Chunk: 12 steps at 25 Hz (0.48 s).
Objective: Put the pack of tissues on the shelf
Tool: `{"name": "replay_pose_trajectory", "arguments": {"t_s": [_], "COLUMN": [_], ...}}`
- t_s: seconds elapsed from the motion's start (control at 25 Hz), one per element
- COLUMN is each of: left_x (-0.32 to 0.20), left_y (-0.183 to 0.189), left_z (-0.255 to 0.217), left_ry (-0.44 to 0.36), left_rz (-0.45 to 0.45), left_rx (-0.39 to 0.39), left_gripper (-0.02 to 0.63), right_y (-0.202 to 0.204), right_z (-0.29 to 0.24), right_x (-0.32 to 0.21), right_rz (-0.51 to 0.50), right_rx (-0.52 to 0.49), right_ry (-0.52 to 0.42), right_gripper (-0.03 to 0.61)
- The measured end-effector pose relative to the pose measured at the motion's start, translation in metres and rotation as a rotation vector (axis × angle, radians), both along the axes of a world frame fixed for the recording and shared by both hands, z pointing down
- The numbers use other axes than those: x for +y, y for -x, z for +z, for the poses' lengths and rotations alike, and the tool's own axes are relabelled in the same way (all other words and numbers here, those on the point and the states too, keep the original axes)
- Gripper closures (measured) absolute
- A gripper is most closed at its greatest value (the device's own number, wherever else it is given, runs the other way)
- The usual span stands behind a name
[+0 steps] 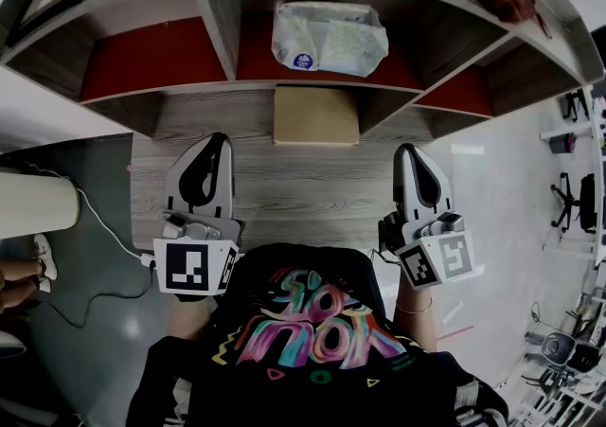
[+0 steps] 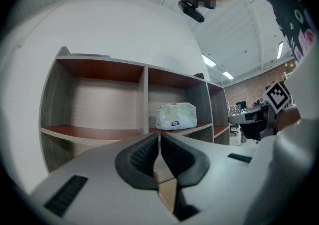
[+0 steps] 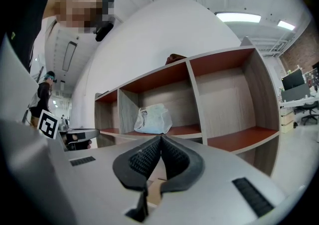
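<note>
Left gripper (image 1: 216,139) and right gripper (image 1: 407,149) are closed, empty. We see the pack of tissues (image 1: 329,37) in the middle compartment of the shelf (image 1: 156,61).

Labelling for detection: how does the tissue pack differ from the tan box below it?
The tissue pack is white, crinkled plastic with a blue label; the tan box is plain and flat-sided. The pack sits on the red shelf board, the box on grey wood below. Neither is held.
</note>
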<state>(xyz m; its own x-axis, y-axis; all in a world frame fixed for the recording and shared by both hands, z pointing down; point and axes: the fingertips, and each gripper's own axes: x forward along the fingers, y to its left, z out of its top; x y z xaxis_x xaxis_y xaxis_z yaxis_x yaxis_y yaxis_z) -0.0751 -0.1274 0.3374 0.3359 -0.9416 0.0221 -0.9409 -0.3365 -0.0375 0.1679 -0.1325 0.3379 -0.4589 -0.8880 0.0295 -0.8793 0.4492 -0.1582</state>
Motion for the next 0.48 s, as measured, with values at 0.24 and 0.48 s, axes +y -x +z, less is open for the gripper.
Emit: {"name": "replay_pose_trajectory", "arguments": {"t_s": [0.24,0.48], "left_x": [0.0021,0.0032], "left_y": [-0.0013,-0.0064], "left_z": [0.0063,0.0094], "left_ry": [0.017,0.024], "left_rz": [0.000,0.014], "left_rx": [-0.002,0.000], "left_gripper": [0.580,0.580], "right_y": [-0.0040,-0.0032], "right_z": [0.0041,0.0043], "right_x": [0.0019,0.0039], "right_rz": [0.009,-0.003], "right_rx": [-0.012,-0.005], "right_ry": [0.012,0.011], "right_gripper": [0.563,0.563]}}
